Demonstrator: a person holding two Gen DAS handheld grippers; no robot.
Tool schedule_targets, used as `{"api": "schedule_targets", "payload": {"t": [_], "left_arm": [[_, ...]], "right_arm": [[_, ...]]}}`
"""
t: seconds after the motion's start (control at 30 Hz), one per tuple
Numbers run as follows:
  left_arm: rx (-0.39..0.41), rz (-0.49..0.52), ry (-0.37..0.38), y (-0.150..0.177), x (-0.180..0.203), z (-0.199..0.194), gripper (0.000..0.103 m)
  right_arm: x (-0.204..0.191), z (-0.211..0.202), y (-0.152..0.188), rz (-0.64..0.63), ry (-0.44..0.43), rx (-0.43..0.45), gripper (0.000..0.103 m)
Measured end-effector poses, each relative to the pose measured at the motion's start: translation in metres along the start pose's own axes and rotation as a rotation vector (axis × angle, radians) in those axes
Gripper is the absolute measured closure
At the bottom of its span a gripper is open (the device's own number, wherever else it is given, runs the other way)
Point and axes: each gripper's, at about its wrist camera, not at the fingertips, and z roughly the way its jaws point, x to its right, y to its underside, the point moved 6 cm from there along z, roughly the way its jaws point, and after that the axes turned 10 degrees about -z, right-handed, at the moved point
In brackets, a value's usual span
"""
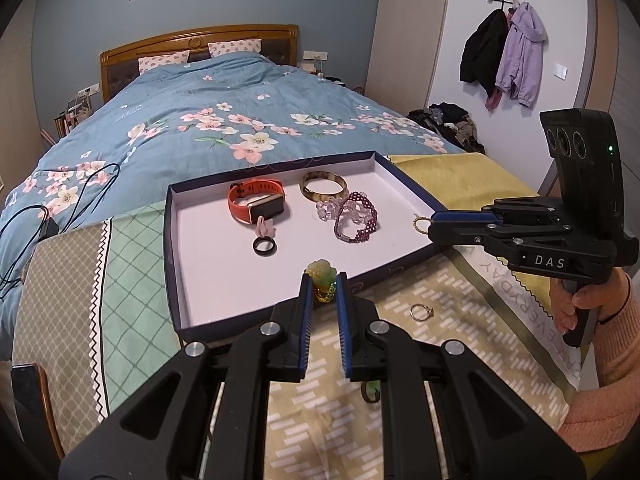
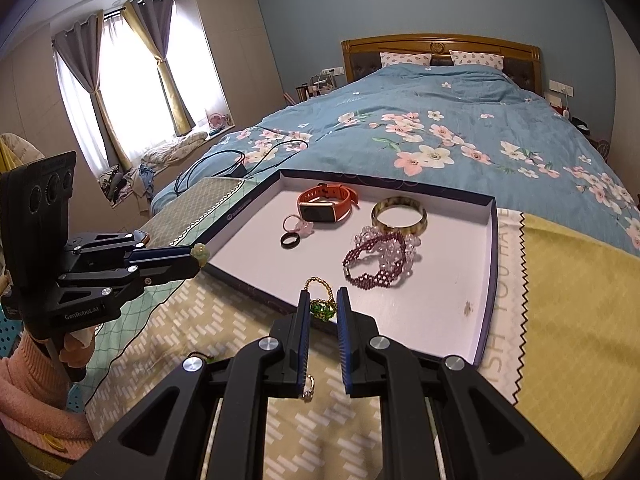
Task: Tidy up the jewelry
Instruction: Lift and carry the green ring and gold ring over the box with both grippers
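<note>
Fingers of the left gripper are closed on a green jade pendant at the near edge of the tray. Fingers of the right gripper pinch a green beaded ring with a gold loop above the tray's near rim. Both work over a yellow-green patterned cloth, where a thin silver ring lies at about 3 o'clock from the left gripper. Inside the tray, farther away, lie a black ring, an orange watch, a purple beaded bracelet and a horn-colored bangle. Beyond the tray is a bed with a blue flowered quilt, a wooden headboard and a blue wall. Coats hang at 2 o'clock.
</note>
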Motion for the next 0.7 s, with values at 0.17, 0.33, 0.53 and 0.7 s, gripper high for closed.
{"api": "schedule_targets", "payload": {"t": [0.17,0.33,0.53,0.7], "left_arm": [[-0.001,-0.002,-0.004,-0.004,-0.001,0.006,0.091],[-0.001,-0.007,-0.01,-0.006,-0.003,0.011,0.091],[-0.004,-0.013,-0.017,-0.011,-0.007,0.017,0.091],[-0.002,-0.017,-0.022,-0.014,-0.009,0.02,0.091]], "right_arm": [[0.003,0.004,-0.004,-0.003,0.005,-0.002,0.092],[0.006,0.006,-0.007,-0.001,0.008,-0.002,0.092],[0.011,0.01,-0.01,0.011,0.004,-0.001,0.092],[0.013,0.011,-0.011,0.015,0.004,-0.001,0.092]]}}
